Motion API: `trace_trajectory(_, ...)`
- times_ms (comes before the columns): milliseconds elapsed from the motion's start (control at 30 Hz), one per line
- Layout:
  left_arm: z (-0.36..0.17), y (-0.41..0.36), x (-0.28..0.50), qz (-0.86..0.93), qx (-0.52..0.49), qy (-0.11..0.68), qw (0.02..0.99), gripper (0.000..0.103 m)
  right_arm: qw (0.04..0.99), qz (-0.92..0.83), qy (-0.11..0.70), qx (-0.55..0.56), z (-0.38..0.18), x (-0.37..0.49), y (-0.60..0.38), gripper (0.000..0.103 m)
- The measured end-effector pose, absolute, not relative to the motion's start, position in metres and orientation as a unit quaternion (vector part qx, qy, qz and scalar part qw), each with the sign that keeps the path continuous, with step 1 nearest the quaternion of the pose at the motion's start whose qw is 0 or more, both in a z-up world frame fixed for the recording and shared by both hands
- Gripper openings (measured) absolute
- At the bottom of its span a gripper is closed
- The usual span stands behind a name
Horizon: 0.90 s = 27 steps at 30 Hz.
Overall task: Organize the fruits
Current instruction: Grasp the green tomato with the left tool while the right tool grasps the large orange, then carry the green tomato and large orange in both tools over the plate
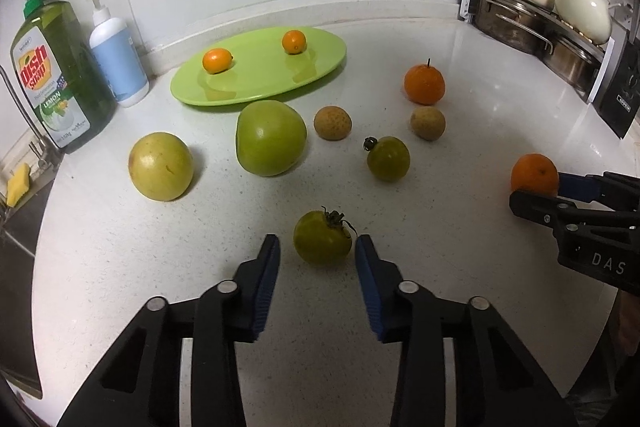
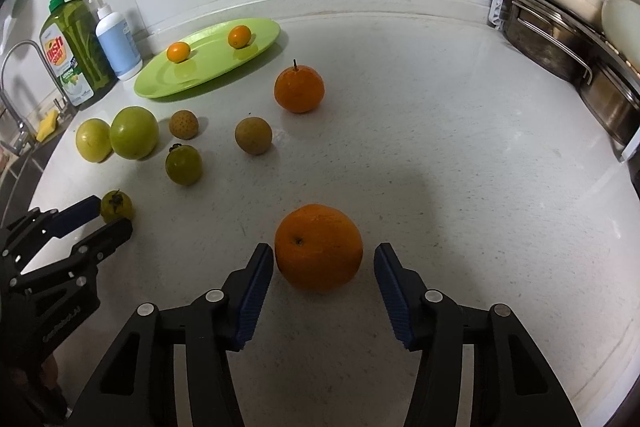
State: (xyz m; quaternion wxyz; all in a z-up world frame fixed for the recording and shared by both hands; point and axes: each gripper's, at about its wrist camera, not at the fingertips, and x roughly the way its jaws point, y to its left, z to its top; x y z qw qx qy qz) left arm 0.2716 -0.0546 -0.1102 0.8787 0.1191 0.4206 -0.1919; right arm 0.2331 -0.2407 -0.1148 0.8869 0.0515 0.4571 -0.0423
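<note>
A small green tomato [image 1: 318, 241] with a dried stem lies on the white counter between the blue pads of my left gripper [image 1: 316, 245]. The right pad is at its skin and a gap shows on the left, so the gripper is open. A large orange [image 2: 318, 247] sits between the pads of my right gripper [image 2: 324, 253], which is open too, with a gap on the right side. At the back left, a green plate [image 1: 320, 67] holds two kumquats [image 1: 217, 61] [image 1: 294, 42].
Loose on the counter [image 1: 460, 163] are another orange [image 1: 424, 84], two brown longans [image 1: 332, 123], a second green tomato [image 1: 388, 158], a big green fruit [image 1: 270, 137] and a yellow one [image 1: 161, 166]. Soap bottles [image 1: 56, 75] stand at the left, a pot rack [image 1: 536, 19] at the back right.
</note>
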Motion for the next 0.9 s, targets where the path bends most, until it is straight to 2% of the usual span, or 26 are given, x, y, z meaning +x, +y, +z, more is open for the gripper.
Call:
trace_trajectory(167, -0.110, -0.055, 0.272, -0.196, 0.117, 0.421, 0.878, 0.030, 0.887, -0.039, 0.456, 0.053, -0.115, 0.234, -0.241, 0.043)
trace_trajectory(900, -0.084, -0.045, 0.266, -0.202, 0.099, 0.397, 0.890, 0.030, 0.902, -0.018, 0.429, 0.040, -0.095, 0.229, -0.225, 0.043)
